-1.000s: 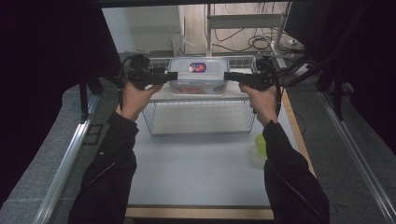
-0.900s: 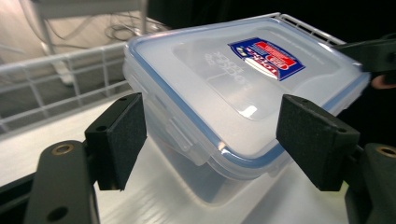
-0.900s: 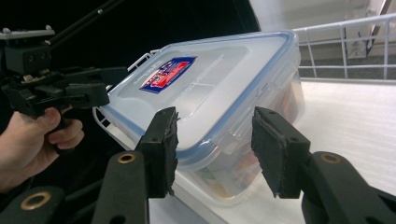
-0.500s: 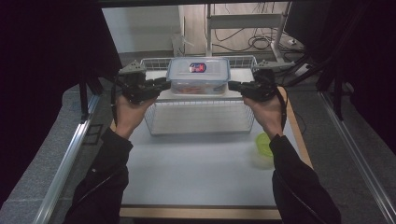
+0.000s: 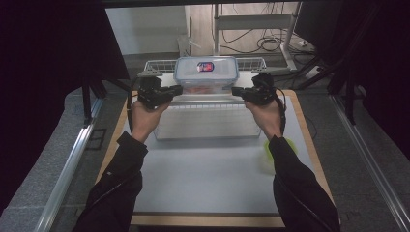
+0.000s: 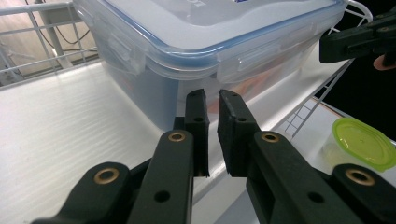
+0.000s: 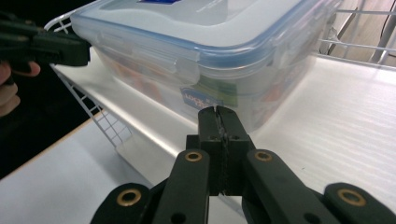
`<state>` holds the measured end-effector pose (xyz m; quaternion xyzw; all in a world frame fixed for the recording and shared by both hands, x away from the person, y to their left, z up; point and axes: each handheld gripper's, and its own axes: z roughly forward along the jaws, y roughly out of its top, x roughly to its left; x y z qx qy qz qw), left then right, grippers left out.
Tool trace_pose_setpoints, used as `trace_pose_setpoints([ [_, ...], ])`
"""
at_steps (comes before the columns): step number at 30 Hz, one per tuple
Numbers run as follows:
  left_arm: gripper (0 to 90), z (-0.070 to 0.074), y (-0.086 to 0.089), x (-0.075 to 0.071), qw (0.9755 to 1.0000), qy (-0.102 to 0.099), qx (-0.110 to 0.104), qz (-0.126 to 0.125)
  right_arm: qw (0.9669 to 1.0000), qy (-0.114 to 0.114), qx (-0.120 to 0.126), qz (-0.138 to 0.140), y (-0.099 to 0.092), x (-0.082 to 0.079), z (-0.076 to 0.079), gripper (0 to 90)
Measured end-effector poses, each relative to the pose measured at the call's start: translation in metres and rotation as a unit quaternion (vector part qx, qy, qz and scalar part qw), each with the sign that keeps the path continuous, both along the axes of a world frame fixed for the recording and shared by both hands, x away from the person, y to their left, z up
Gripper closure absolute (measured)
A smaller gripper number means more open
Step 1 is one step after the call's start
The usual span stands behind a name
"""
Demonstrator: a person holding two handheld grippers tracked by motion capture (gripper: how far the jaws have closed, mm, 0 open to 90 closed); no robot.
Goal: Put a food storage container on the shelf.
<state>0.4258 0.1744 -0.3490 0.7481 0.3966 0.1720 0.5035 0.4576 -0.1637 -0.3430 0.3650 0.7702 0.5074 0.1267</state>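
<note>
Both the left gripper (image 5: pixel 178 90) and right gripper (image 5: pixel 236 91), jaws just clenched on nothing, flank the lidded box (image 5: pixel 206 73) in the wire basket's (image 5: pixel 159 65) far part, seemingly to push it.

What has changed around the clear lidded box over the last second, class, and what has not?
Both hands drew back toward the person, and the left gripper and right gripper have just closed their jaws on nothing, short of the lidded box. The box, wire basket and green lid stayed put.
</note>
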Motion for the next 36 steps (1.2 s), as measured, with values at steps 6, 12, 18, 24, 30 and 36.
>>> trace_pose_setpoints([
  [6,76.9,-0.001,-0.002,-0.008,0.9999,-0.009,0.0,-0.012,0.9999,-0.003,0.0,0.012,0.0,-0.007,0.0,86.9],
  [12,63.9,-0.01,-0.002,-0.021,0.9996,-0.014,0.008,-0.022,0.9995,0.0,0.002,0.03,0.0,-0.019,-0.004,76.2],
  [18,44.2,-0.022,-0.003,-0.039,0.9991,-0.019,0.003,-0.037,0.9988,-0.002,0.001,0.048,0.0,-0.038,-0.014,57.8],
  [24,27.8,-0.039,-0.001,-0.064,0.9977,-0.025,0.0,-0.062,0.9985,-0.007,-0.009,0.053,-0.002,-0.057,-0.026,42.4],
  [30,20.3,-0.056,0.002,-0.083,0.9981,-0.018,0.011,-0.058,0.9983,-0.019,-0.023,0.05,-0.006,-0.073,-0.04,31.1],
  [36,13.2,-0.07,0.004,-0.1,0.9984,-0.017,0.023,-0.049,0.9974,-0.035,-0.033,0.054,-0.011,-0.09,-0.055,21.9],
])
